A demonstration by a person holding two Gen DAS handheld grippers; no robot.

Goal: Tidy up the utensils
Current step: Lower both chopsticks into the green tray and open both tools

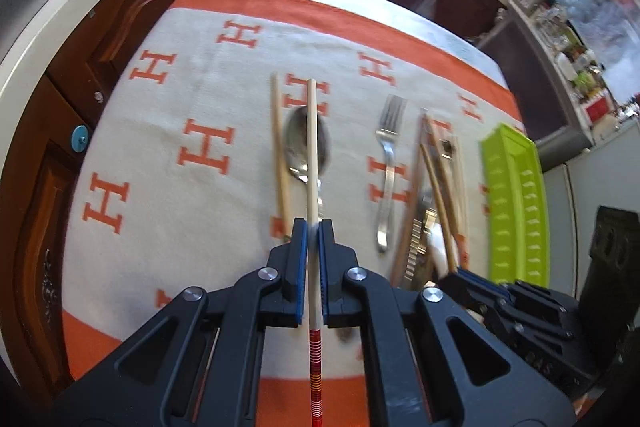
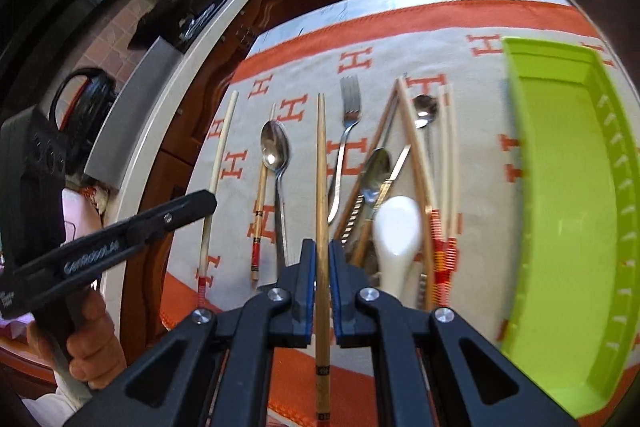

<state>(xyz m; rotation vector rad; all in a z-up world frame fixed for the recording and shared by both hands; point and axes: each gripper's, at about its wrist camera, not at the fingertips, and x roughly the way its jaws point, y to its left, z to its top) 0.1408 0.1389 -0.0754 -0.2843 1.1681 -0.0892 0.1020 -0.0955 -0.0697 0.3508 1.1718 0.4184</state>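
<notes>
Utensils are mostly unsorted: the green tray [image 2: 568,195], right of frame, looks empty, while the fork [image 2: 347,131], spoons and a loose heap of chopsticks [image 2: 420,163] lie on the orange-and-cream cloth [image 1: 168,155]. Each gripper is clenched on one chopstick: the left gripper [image 1: 313,239] holds a pale chopstick [image 1: 312,147], the right gripper [image 2: 322,259] a darker chopstick [image 2: 321,167]. Nearly everything is left.

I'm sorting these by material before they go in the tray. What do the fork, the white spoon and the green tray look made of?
Fork: looks like polished steel, silvery with bright reflections. White spoon: glossy, opaque and thick-walled, so probably ceramic, though melamine is possible. Green tray: likely moulded plastic, with uniform lime colour and a smooth matte surface.
</notes>
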